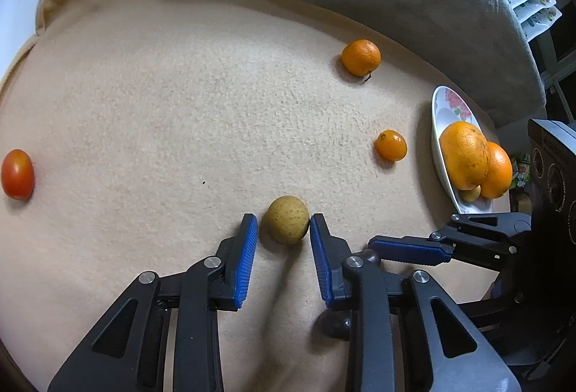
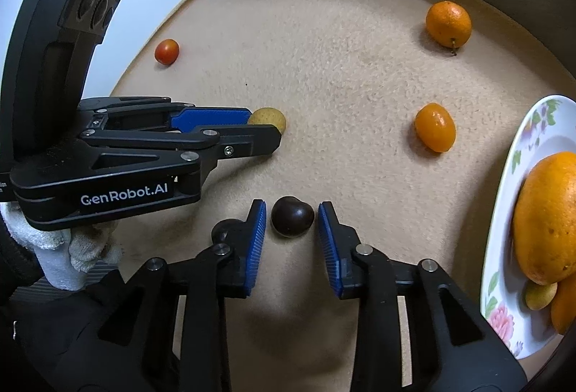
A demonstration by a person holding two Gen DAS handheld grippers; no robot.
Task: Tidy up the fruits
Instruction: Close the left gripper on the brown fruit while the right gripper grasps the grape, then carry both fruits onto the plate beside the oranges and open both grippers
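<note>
Two grippers work at once here, each with its jaws spread around a small fruit on the tan blanket (image 1: 162,96). The left gripper (image 1: 283,228) straddles a yellow-green fruit (image 1: 286,224) at lower centre of its view; the right-hand pad looks to be touching the fruit, the left-hand pad stands just off it. The right gripper (image 2: 291,222) brackets a dark fruit (image 2: 291,221) at lower centre of its own view, with a sliver of blanket showing on both sides — nothing is pinched yet.

The likeliest trouble is a roll: both fruits are round and lie on soft pile, so if one pad arrives first, as it seems to on the left, the fruit may be nudged sideways out of the closing jaws. The grippers also lie close together — the right one's finger shows just beside the left one's in the left view — so a careless lift could knock one against the other.

The yellow-green fruit is slightly oval, its long axis running roughly across the jaws. The dark fruit is wider than tall in the frame, its long axis also lying across the jaws.

The plate (image 2: 518,154) sits at the right edge with two oranges (image 1: 464,154) and a small yellow fruit (image 2: 540,294) on it.
</note>
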